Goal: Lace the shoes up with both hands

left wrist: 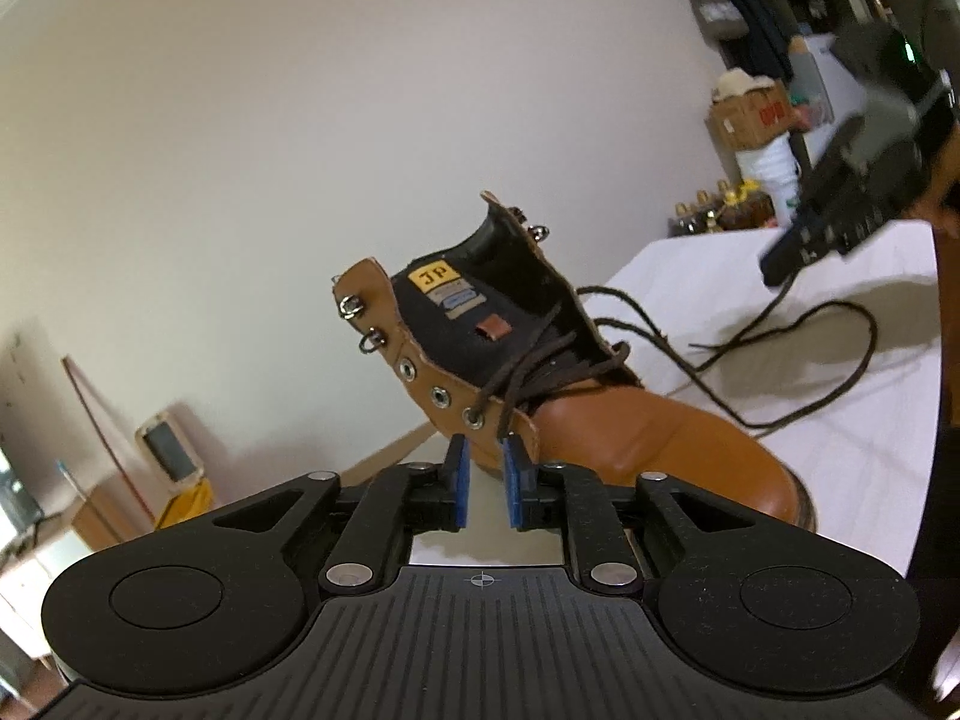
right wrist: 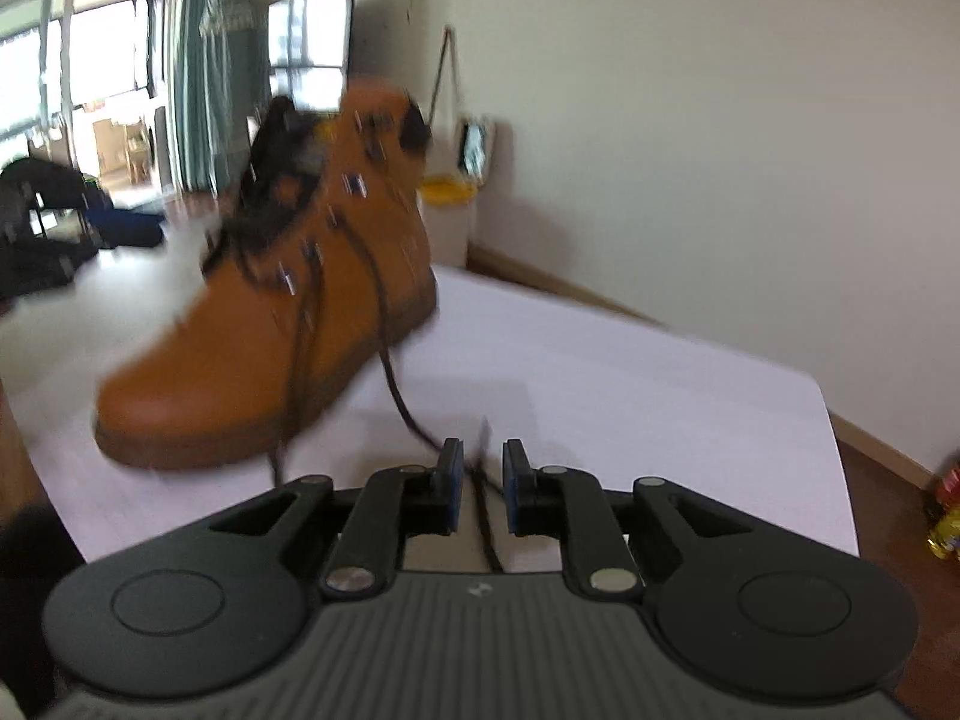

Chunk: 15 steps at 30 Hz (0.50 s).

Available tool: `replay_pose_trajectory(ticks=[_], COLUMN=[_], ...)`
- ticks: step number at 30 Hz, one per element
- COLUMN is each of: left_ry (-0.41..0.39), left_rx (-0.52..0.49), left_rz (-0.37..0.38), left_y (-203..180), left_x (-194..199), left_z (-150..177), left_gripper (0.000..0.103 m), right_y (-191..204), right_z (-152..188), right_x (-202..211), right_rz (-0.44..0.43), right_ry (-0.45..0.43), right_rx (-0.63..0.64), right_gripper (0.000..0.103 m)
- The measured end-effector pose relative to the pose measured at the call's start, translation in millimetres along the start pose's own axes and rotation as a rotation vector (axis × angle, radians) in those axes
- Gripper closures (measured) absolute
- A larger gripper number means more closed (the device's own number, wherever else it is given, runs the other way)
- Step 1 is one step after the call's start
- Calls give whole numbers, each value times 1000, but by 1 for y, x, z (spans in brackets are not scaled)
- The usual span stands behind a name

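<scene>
A tan leather boot (left wrist: pixel 630 438) with a black tongue stands on the white-covered table (left wrist: pixel 840 468). Only its lowest eyelets are laced. The dark lace (left wrist: pixel 840 372) trails loose across the cloth to the right. My left gripper (left wrist: pixel 486 465) is just below the boot's eyelet flap, open by a narrow gap with nothing between its blue pads. My right gripper (right wrist: pixel 483 474) is low over the table (right wrist: pixel 600 390) beside the blurred boot (right wrist: pixel 252 348). It is open, and the lace (right wrist: pixel 396 384) runs between its pads without being pressed. In the left wrist view the right gripper (left wrist: pixel 780 264) hovers over the lace.
A cardboard box (left wrist: pixel 750 114) and several bottles (left wrist: pixel 720 210) stand behind the table at the back right. A yellow-lidded bin (right wrist: pixel 447 192) sits by the wall. The table's right edge (right wrist: pixel 840 480) drops to a wooden floor. A person's arm (left wrist: pixel 948 330) fills the right border.
</scene>
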<state>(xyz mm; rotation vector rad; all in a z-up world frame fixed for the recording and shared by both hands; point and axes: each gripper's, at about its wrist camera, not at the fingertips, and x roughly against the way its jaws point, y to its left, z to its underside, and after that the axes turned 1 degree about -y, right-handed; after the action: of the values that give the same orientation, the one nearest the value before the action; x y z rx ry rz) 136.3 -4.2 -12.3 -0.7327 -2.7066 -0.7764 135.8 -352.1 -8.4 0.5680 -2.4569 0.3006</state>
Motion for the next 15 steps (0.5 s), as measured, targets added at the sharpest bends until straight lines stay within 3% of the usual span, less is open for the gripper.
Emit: replay_pose_trajectory(ticks=[9,10,11,15], left_ry=[10,9,6,-6], left_rx=[11,13,20,42], left_rz=[2,3,12,70], left_y=[-7,-7,-8,-14], left_x=[3,3,3,6], left_z=[-2,-2,-3,-7], left_gripper=[84,84,84,84], right_y=[-6,-6,-4,1], right_z=[6,6,5,3], right_x=[-35,-37,-40,-29], right_rz=[-65,-75,-83,-110], right_ry=[102,107,108,88], right_rx=[-38,-45,-52,-80], right_gripper=[88,89,99,101])
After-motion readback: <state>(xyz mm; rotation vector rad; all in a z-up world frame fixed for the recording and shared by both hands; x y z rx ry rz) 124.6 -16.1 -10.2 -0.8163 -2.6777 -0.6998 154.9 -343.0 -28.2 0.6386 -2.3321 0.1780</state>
